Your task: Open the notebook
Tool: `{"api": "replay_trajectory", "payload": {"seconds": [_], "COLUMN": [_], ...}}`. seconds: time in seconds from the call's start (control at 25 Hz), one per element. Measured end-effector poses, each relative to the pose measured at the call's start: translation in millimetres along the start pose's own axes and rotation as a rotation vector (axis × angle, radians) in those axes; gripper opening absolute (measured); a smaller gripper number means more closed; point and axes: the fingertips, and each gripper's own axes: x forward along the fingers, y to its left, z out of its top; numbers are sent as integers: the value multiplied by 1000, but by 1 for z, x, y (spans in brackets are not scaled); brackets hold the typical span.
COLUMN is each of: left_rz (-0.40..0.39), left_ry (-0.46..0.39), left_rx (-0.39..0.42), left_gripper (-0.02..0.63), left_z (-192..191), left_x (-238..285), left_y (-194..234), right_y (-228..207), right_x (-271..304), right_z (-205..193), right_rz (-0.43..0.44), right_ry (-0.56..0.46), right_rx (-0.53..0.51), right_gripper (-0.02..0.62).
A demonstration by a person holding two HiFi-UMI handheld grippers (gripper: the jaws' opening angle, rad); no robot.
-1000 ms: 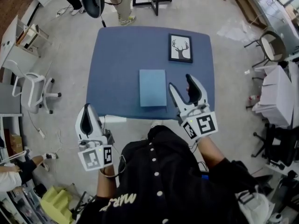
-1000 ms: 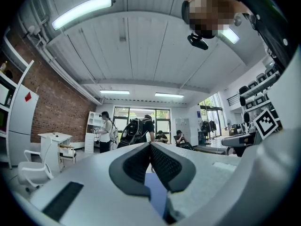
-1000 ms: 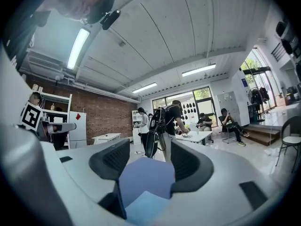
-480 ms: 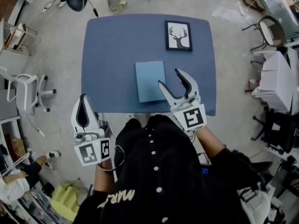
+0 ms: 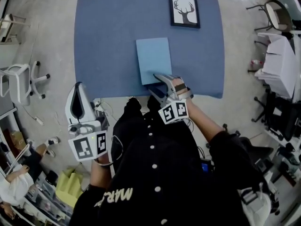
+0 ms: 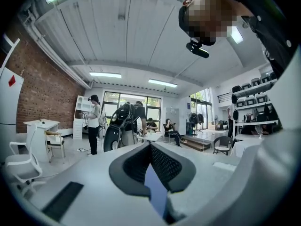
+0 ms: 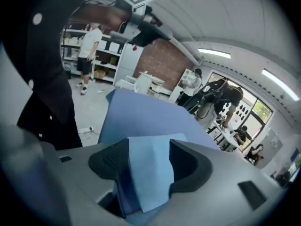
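Head view: thin light-blue rectangular notebook point(image 5: 154, 60) lies closed on the blue surface point(image 5: 108, 41), right gripper point(image 5: 155, 83) fingers spread at its near edge, left gripper point(image 5: 78, 88) fingers pressed together and empty; likely light, its cover bendy, best pinched at a free corner

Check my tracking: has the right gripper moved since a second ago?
Yes: the right gripper moved from right of the light blue notebook to its near edge.

a grey concrete floor point(image 5: 51, 41), a white swivel chair point(image 5: 19, 80), a brick wall point(image 6: 47, 93), ceiling strip lights point(image 6: 105, 74) and tall windows point(image 6: 157, 108).
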Motion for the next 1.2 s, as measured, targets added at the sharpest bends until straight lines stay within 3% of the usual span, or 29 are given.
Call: {"api": "replay_trajectory", "payload": {"seconds": [0.16,0.56,0.72,0.92,1.2], "left_rz": [10,8,3,-2,-8], "left_ry": [27,79,94,103,103], "left_rx": [-13,-25,-31,-35,-36], "left_gripper": [3,3,3,3,3], "left_z": [-17,-45,-53,-59,-57], "left_x": [-1,1,3,6,7], "left_y": [10,33,34,34,35], "right_y": [29,36,48,47,40], "right_x": [24,55,56,57,47], "right_z": [-21,-31,-33,-33,-21], "right_rz": [39,14,41,51,-42], "right_ry": [49,79,75,68,39], "right_rx": [-107,-69,-69,14,-14], "right_gripper": [267,196,95,83,41]}}
